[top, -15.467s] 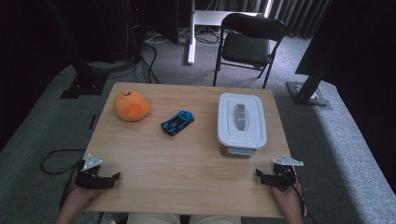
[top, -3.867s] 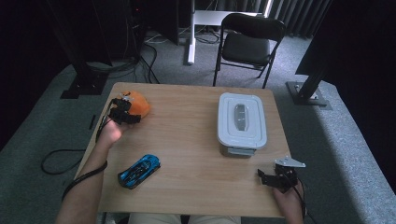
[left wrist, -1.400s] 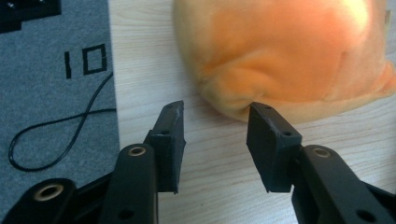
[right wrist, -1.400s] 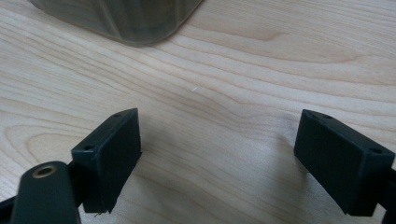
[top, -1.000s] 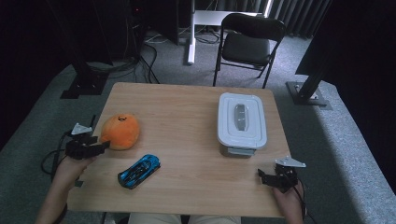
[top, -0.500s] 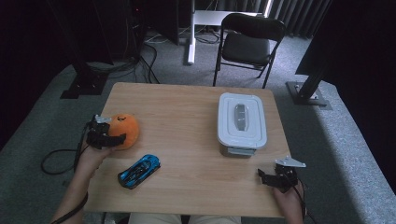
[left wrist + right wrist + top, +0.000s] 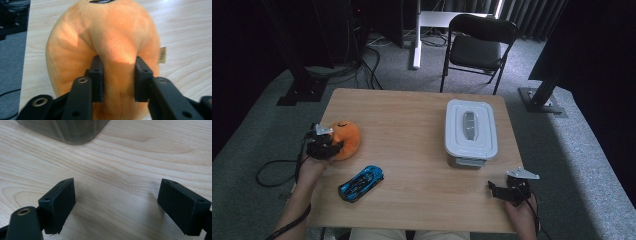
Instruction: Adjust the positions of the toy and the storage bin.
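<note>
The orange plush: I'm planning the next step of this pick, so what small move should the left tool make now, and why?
Probably a short lift straight up. The left tool is pinched shut on a fold of the plush, its jaws having just closed, while the plush sits on the table near its left edge. A small raise would test whether the soft fold holds before carrying it anywhere.

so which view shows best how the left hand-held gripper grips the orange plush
The left gripper view: its jaws fill the foreground, and the left hand-held gripper pinches a fold of the orange plush, pads pressed into the fabric. The high view shows the plush whole near the table's left edge, with the grip too small to read.
</note>
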### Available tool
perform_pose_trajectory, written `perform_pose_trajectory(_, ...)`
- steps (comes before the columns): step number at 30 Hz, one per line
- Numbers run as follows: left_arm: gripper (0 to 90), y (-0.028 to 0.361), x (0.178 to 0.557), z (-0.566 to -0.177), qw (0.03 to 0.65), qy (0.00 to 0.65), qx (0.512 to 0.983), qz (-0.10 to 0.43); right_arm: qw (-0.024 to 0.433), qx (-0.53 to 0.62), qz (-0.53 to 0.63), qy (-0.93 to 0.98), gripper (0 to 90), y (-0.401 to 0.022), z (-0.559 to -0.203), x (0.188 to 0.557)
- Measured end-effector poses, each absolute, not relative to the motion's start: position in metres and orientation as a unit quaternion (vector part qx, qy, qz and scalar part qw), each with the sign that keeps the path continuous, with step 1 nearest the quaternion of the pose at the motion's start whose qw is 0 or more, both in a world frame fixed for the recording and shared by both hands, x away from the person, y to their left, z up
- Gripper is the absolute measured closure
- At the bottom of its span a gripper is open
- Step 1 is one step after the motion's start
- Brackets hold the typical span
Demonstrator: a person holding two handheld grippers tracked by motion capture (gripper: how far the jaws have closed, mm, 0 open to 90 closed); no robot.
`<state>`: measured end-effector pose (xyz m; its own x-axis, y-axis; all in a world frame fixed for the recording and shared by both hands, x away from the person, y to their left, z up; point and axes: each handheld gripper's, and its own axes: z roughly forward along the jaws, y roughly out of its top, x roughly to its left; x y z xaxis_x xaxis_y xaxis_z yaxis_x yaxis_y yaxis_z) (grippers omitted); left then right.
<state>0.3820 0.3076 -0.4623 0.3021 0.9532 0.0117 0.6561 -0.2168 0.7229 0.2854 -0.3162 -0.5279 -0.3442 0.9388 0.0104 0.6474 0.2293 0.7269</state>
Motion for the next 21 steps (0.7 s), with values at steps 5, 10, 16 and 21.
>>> perform_pose_trajectory(5,73.2,0.318,0.383,-0.455,0.333,0.516,0.755,0.229,0.223,0.528,0.327,0.752,14.3,-0.316,-0.528,0.285)
perform_pose_trajectory(10,73.3,0.32,0.383,-0.448,0.364,0.462,0.781,0.212,0.223,0.528,0.327,0.752,14.3,-0.316,-0.528,0.285)
perform_pose_trajectory(16,73.2,0.323,0.383,-0.451,0.385,0.399,0.809,0.197,0.223,0.528,0.327,0.751,14.3,-0.316,-0.528,0.285)
perform_pose_trajectory(21,73.1,0.327,0.383,-0.456,0.363,0.387,0.825,0.195,0.223,0.528,0.327,0.751,14.3,-0.316,-0.528,0.285)
